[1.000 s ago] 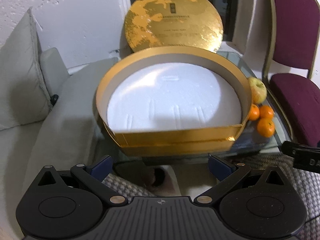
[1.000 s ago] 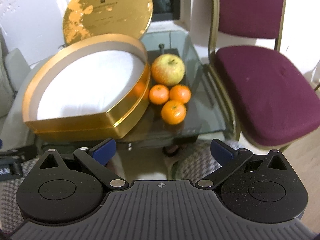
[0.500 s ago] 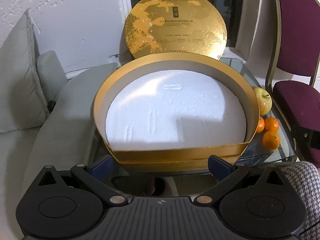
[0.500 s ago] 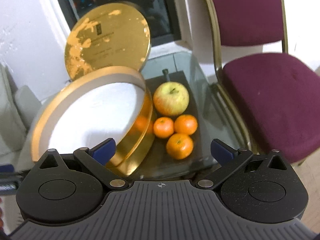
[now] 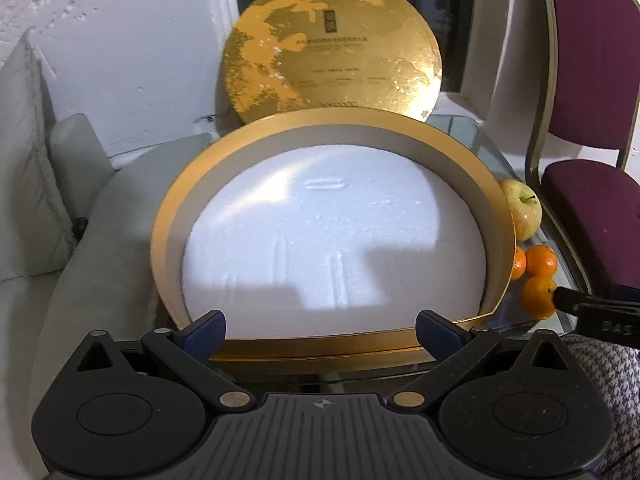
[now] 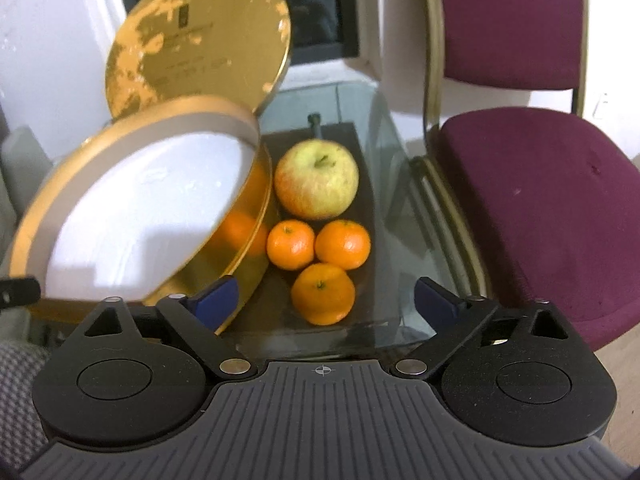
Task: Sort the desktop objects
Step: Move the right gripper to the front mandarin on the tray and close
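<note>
I am holding the left gripper [image 5: 320,330] low at the near edge of the glass table [image 6: 404,184], its fingers spread wide with nothing between them, facing the open gold box [image 5: 505,232]. The box is sitting on the left part of the table with its white foam liner [image 5: 332,248] bare, so I am reading it as the place where things are meant to go. Its lid [image 5: 334,50] is leaning upright at the far edge against the wall, probably parked there to keep the box mouth free.

I am keeping the right gripper [image 6: 326,302] wide apart and empty too, pointing at the fruit: an apple [image 6: 316,179] and three mandarins [image 6: 322,294] are lying bunched together on the right part of the table, just beside the box wall, none of them inside it. The nearest mandarin is lying almost between the right fingertips' line of sight, so I am judging that this hand is lining up on it. The maroon chair [image 6: 536,196] is standing off the table's right edge, out of the way
</note>
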Action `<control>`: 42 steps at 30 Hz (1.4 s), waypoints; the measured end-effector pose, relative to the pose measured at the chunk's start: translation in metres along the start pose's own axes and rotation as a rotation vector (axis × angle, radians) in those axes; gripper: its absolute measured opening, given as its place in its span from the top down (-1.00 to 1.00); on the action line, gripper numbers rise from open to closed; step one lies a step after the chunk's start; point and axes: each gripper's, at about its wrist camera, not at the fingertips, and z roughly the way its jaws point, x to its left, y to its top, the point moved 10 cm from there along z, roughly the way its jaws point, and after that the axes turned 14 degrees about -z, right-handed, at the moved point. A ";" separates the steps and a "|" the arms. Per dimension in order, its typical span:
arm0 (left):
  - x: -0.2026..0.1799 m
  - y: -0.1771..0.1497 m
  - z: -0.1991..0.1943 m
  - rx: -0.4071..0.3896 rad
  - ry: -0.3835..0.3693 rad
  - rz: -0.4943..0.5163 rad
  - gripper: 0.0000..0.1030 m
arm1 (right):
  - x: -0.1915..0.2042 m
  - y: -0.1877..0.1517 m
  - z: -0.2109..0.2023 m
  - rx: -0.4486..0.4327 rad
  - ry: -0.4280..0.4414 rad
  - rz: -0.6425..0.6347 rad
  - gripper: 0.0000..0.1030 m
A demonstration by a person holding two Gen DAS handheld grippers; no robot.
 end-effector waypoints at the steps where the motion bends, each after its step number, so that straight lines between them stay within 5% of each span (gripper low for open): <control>1: 0.000 0.001 0.001 -0.006 0.002 0.005 -0.94 | 0.000 -0.001 0.004 0.011 -0.001 -0.003 -0.87; 18: -0.001 0.001 0.020 0.011 0.058 0.014 -0.96 | -0.001 -0.010 0.056 0.150 0.027 0.058 -0.50; 42: 0.015 -0.007 0.024 0.062 0.077 -0.014 -0.96 | 0.009 -0.008 0.075 0.198 -0.021 0.053 0.04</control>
